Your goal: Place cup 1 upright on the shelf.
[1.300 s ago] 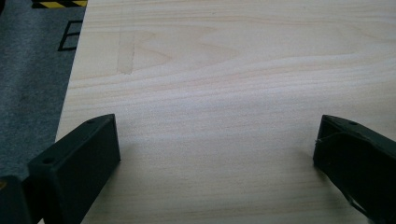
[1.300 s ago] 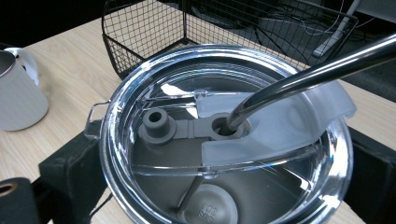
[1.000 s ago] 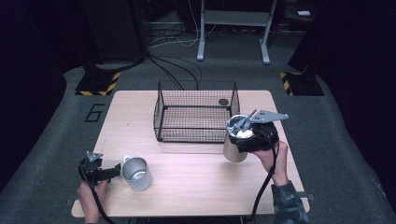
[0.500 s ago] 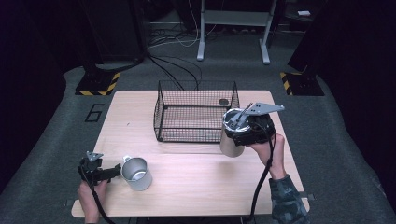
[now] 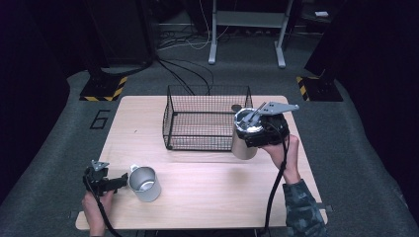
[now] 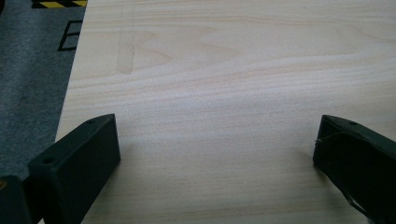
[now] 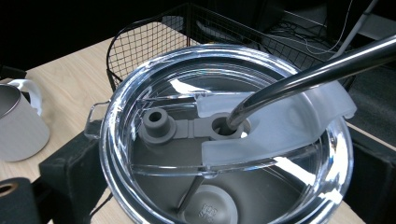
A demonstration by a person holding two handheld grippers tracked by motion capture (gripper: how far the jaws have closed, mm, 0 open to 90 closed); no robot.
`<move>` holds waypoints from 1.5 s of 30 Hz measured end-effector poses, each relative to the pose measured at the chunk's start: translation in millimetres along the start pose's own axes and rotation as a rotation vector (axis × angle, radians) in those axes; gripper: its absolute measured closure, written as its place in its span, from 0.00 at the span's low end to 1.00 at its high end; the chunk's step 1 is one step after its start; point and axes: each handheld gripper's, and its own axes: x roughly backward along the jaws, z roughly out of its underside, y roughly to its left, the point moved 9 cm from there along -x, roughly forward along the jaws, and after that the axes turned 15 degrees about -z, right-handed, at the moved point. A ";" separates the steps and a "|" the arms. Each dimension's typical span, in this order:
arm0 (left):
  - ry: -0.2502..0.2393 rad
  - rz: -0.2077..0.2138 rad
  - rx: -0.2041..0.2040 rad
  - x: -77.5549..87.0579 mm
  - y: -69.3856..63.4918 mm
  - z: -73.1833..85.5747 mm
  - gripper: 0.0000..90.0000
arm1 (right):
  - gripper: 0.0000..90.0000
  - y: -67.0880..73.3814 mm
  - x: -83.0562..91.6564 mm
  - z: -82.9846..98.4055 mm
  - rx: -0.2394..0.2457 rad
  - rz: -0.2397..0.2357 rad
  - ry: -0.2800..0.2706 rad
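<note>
Right gripper (image 5: 252, 134) jaws clamped on tumbler (image 5: 244, 143), carried beside basket (image 5: 206, 118); next likely lower it in. Left gripper (image 5: 116, 182) jaws apart near mug (image 5: 144, 183).

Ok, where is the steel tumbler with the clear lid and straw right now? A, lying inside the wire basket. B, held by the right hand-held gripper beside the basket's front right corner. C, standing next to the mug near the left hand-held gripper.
B: the tumbler sits between the jaws of the right hand-held gripper, just outside the wire basket, far from the mug by the left hand-held gripper.
</note>
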 end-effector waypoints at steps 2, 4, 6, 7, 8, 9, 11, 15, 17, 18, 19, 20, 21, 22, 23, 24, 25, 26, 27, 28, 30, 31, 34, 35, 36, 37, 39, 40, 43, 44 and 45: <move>0.000 0.000 0.001 0.0 0.0 0.0 0.01 | 0.04 -1.0 -0.8 -1.4 -0.004 0.003 0.002; 0.002 0.000 0.002 0.1 -0.2 0.2 0.01 | 0.04 -3.1 -1.6 -3.3 0.010 0.002 0.004; 0.000 0.000 0.000 0.0 0.0 0.0 0.01 | 0.04 -4.5 -2.3 -5.3 0.007 0.009 0.004; 0.000 0.000 0.000 0.0 0.0 0.0 0.01 | 0.04 -5.9 -2.9 -6.6 0.013 0.011 0.003; 0.000 0.000 0.000 0.0 0.0 0.0 0.01 | 0.04 -7.0 -3.3 -7.8 0.008 0.015 0.001; -0.001 0.000 0.001 -0.1 -0.1 -0.1 0.01 | 0.04 -8.0 -4.1 -9.4 0.006 0.013 -0.003; 0.000 0.000 0.000 0.0 0.0 0.0 0.01 | 0.04 -10.0 -5.2 -12.0 -0.007 0.018 -0.009; 0.000 0.000 0.000 0.0 0.0 0.0 0.01 | 0.04 -13.0 -6.7 -16.8 0.002 0.019 -0.009; 0.001 0.000 0.001 0.1 -0.1 0.1 0.01 | 0.04 -13.5 -7.8 -19.3 0.011 0.021 -0.011; -0.001 0.000 0.001 -0.1 -0.1 -0.1 0.01 | 0.04 -14.3 -8.5 -20.8 0.021 0.025 -0.009; 0.000 0.000 0.000 0.0 0.0 0.0 0.01 | 0.04 -13.7 -9.4 -21.6 0.015 0.022 -0.008; 0.000 0.000 0.000 0.0 0.0 0.0 0.01 | 0.04 -14.6 -10.5 -22.8 0.022 0.025 -0.006; 0.000 0.000 0.000 0.0 0.0 0.0 0.01 | 0.04 -14.8 -11.4 -23.6 0.020 0.023 -0.002; -0.001 0.000 0.001 -0.1 -0.1 -0.1 0.01 | 0.04 -15.3 -12.5 -24.7 0.020 0.025 -0.002; 0.001 0.000 0.001 0.1 -0.1 0.1 0.01 | 0.04 -16.0 -13.5 -25.9 0.024 0.025 -0.002; 0.000 0.000 0.000 0.0 0.0 0.0 0.01 | 0.04 -16.5 -14.6 -26.9 0.021 0.026 -0.004; -0.001 0.000 0.001 0.0 -0.1 0.0 0.01 | 0.04 -17.1 -15.3 -27.8 0.019 0.027 -0.003; 0.000 0.000 0.000 0.0 0.0 0.0 0.01 | 0.04 -17.7 -15.9 -28.9 0.021 0.027 -0.003; 0.002 0.000 0.002 0.1 -0.1 0.2 0.01 | 0.04 -18.0 -16.8 -30.0 0.019 0.024 -0.004; -0.001 0.000 0.001 -0.1 -0.1 -0.1 0.01 | 0.04 -18.2 -17.5 -30.9 0.015 0.024 -0.006; 0.000 0.000 0.000 0.0 0.0 0.0 0.01 | 0.04 -18.7 -18.9 -33.2 0.020 0.024 -0.007; -0.001 0.000 0.000 0.0 0.0 0.0 0.01 | 0.04 -18.8 -19.5 -34.1 0.019 0.025 -0.005; 0.000 0.000 0.002 0.0 -0.2 0.1 0.01 | 0.04 -19.7 -22.5 -38.2 0.024 0.022 -0.006; -0.001 0.000 0.000 0.0 0.0 0.0 0.01 | 0.04 -19.4 -23.6 -39.1 0.020 0.019 -0.006; -0.001 0.000 0.000 -0.1 0.0 0.0 0.01 | 0.04 -20.2 -24.8 -40.7 0.022 0.023 -0.007; -0.001 0.000 0.000 0.0 0.0 0.0 0.01 | 0.04 -20.3 -25.8 -41.8 0.017 0.023 -0.005; -0.001 0.000 0.000 0.0 0.0 0.0 0.01 | 0.04 -21.9 -28.0 -44.9 0.030 0.019 -0.005; -0.001 0.000 0.001 -0.1 -0.1 -0.1 0.01 | 0.04 -22.0 -29.1 -46.0 0.021 0.020 -0.008; 0.000 0.001 0.000 0.0 0.0 0.0 0.01 | 0.04 -24.0 -32.5 -49.7 0.024 0.022 -0.005; 0.000 0.001 0.000 0.0 0.0 0.0 0.01 | 0.04 -24.5 -33.9 -51.1 0.018 0.024 -0.005; 0.000 0.000 0.000 0.0 0.0 0.0 0.01 | 0.04 -25.1 -34.9 -52.0 0.018 0.022 -0.003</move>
